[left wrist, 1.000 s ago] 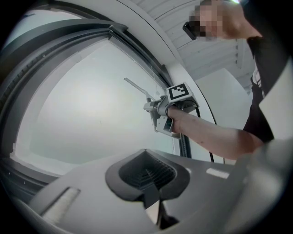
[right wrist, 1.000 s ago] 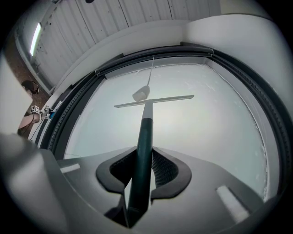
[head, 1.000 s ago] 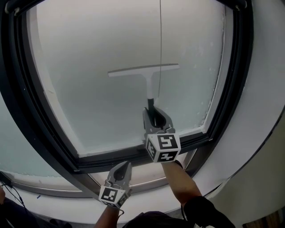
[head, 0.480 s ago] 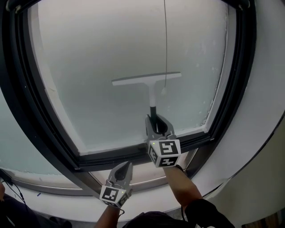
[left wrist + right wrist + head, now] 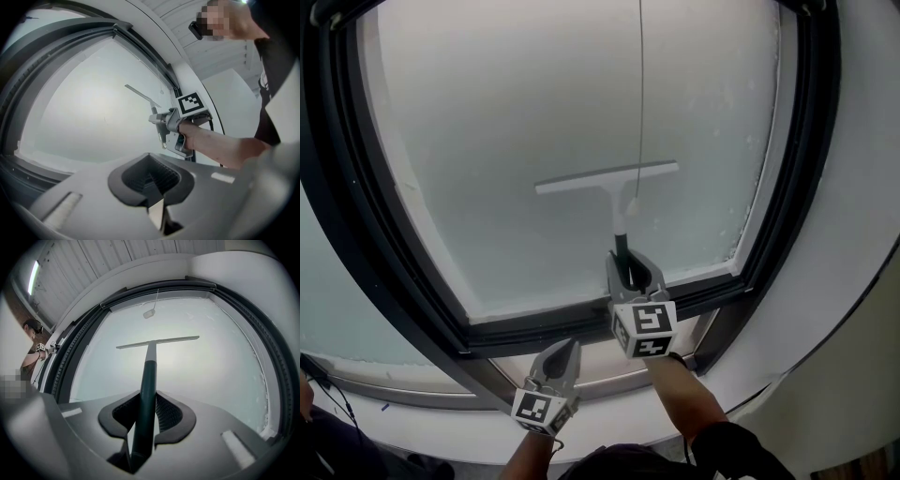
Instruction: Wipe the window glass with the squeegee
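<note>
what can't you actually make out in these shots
Blade contact: the head view faces the squeegee square on, so whether its blade touches the glass cannot be told.
Cord: its top is cut off by the head view's upper edge.
Handle end: hidden inside the right gripper in both views.
Outside: the hazy glass shows nothing beyond it.

Right gripper (image 5: pixel 629 265) up front, jaws clamped on the squeegee handle (image 5: pixel 622 247), bare right forearm (image 5: pixel 682 394) stretched forward, left gripper (image 5: pixel 566 351) held lower, jaws together, nothing between them.
</note>
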Tool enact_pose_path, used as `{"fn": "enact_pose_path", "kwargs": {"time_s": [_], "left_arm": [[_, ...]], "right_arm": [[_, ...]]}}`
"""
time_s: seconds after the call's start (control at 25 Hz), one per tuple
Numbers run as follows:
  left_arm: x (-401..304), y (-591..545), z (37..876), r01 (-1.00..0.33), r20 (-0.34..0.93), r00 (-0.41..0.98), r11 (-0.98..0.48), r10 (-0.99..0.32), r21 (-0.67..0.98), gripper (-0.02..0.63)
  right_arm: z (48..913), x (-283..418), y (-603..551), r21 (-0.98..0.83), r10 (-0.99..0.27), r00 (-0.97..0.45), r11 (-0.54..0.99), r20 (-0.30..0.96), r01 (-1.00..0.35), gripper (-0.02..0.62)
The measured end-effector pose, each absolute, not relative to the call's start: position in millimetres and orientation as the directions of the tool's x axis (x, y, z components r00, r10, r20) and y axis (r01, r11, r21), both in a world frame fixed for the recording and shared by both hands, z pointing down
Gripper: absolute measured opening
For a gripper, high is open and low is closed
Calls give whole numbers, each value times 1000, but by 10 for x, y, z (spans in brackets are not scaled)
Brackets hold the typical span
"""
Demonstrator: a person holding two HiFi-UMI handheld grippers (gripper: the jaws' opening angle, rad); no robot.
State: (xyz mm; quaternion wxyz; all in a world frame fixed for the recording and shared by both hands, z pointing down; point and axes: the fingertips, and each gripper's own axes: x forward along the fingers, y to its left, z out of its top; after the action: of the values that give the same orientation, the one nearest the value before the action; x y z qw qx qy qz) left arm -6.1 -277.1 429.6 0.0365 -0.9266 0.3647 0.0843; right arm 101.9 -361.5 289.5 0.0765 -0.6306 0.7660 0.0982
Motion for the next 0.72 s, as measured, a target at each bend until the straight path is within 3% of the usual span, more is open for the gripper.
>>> {"fn": "enact_pose_path", "kwargs": {"time_s": [0.72], "left_arm": [[-77, -2696, 4324, -689, -195, 705, -724, -682, 38, -2]], "right_arm": [[3512, 1051, -3549, 4, -973, -175, 176, -152, -984, 89]]}}
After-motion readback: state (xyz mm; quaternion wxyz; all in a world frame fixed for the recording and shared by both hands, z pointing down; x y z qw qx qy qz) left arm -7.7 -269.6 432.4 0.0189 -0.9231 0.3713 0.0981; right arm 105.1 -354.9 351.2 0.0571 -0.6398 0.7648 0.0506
